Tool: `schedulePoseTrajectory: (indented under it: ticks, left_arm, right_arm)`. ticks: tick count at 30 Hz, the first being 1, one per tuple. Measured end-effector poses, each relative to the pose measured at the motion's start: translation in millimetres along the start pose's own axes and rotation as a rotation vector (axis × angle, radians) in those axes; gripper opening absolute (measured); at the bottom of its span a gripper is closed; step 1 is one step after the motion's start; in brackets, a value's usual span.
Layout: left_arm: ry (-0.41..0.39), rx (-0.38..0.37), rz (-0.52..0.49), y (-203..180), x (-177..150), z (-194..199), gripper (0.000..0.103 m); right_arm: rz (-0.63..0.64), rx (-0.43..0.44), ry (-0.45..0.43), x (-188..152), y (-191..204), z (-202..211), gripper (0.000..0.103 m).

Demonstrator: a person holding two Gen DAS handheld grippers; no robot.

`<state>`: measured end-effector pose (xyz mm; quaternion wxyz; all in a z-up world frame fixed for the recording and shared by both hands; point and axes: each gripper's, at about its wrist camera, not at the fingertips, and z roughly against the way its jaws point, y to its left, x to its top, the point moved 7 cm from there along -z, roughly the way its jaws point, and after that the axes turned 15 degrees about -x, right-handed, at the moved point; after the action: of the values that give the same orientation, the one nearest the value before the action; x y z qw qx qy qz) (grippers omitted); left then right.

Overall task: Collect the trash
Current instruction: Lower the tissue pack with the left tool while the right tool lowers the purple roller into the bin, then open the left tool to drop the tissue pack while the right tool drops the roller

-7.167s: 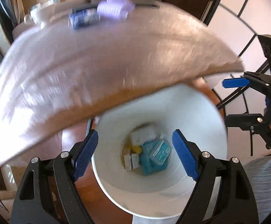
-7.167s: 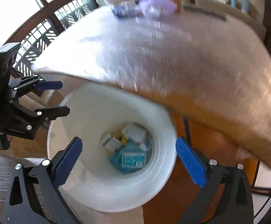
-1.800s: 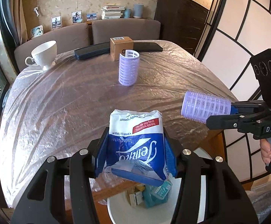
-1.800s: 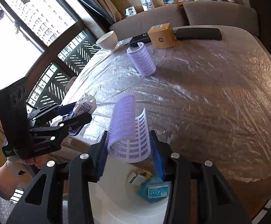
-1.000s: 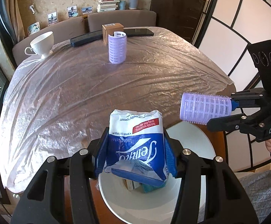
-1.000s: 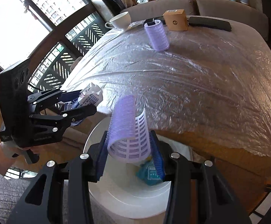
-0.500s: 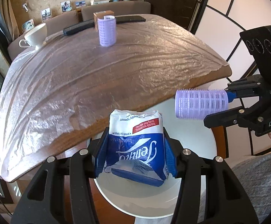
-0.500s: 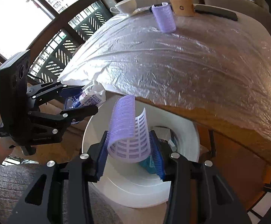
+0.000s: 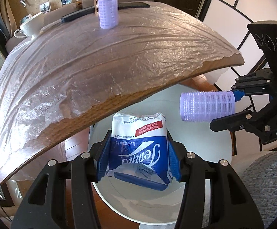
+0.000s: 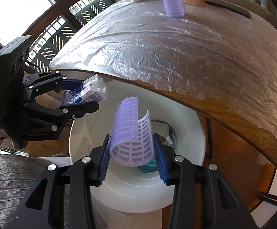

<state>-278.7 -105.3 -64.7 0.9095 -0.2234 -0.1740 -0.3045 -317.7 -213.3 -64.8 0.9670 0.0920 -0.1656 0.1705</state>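
Over the white bin (image 9: 205, 206), the left gripper (image 9: 138, 160) stays clamped on the Tempo tissue pack (image 9: 138, 145), while the right gripper (image 10: 131, 157) squeezes the purple hair roller (image 10: 130, 133) flat. Both have dropped below the table edge (image 9: 119, 103) in the last second, so the drop looks close. Both point steeply down at the bin mouth. A second roller (image 9: 108, 12) waits upright on the table.

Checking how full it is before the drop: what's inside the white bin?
The bin holds a teal packet and a box at the bottom. The curler in the right claw covers the rest.
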Motion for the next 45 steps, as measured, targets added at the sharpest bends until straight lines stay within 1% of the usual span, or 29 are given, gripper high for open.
schedulePoseTrajectory:
  ticks: [8, 15, 20, 29, 45]
  left_arm:
    - [0.033, 0.004, -0.004, 5, -7, -14, 0.053]
    - [0.061, 0.016, -0.004, 10, -13, -25, 0.053]
    - [0.074, 0.021, -0.006, 11, -17, -32, 0.053]
    - [0.093, 0.031, -0.009, 14, -25, -43, 0.053]
    - [0.12, 0.04, -0.014, 7, -24, -61, 0.053]
  right_arm:
    - [0.017, -0.008, 0.036, -3, 3, -16, 0.042]
    - [0.031, -0.036, 0.058, -6, 6, -27, 0.042]
    - [0.039, -0.051, 0.069, -10, 4, -34, 0.042]
    - [0.045, -0.065, 0.091, -10, 13, -47, 0.042]
    - [0.057, -0.075, 0.115, -13, 15, -61, 0.042]
